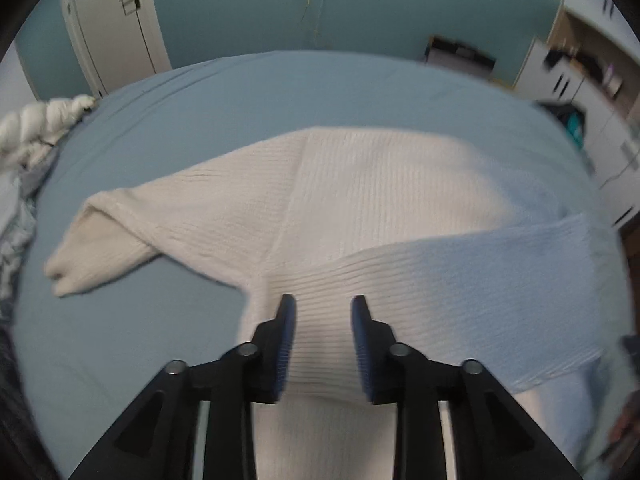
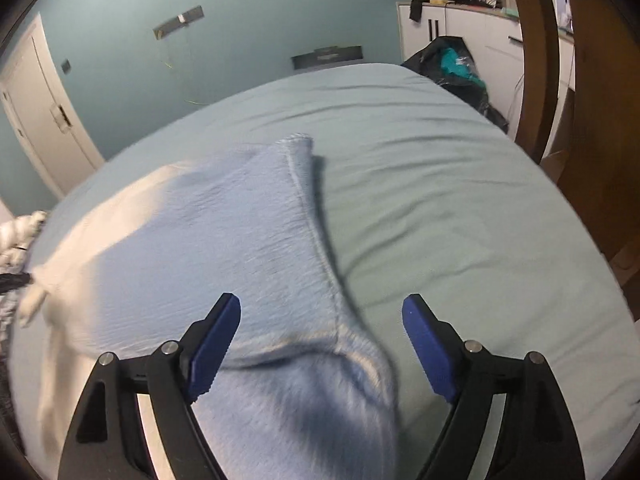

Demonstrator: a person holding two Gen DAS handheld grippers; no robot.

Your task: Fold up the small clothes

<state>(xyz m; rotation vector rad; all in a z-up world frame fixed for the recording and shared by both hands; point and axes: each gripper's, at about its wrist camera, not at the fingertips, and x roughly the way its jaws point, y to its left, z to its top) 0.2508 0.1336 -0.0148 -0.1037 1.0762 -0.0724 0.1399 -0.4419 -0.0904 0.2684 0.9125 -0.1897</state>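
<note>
A: Where is the sweater?
B: The cream ribbed sweater (image 1: 380, 200) lies spread on the blue bed sheet (image 1: 180, 120); one sleeve (image 1: 104, 244) stretches left, the other is folded across the body

A: And the tongs?
B: The left tongs (image 1: 323, 304) stand apart above the knit, pads clear of it; the right tongs (image 2: 321, 306) gape wide over the folded sleeve (image 2: 260, 240), gripping nothing

sweater (image 1: 360, 200) on bed (image 1: 240, 92), spread ahead of left tongs (image 1: 324, 304) | one sleeve (image 1: 112, 240) out to their left | other sleeve (image 2: 256, 240) folded across body, under right tongs (image 2: 322, 306) | pillows (image 1: 36, 128) far left | cabinets (image 2: 472, 36) beyond bed, right
</note>
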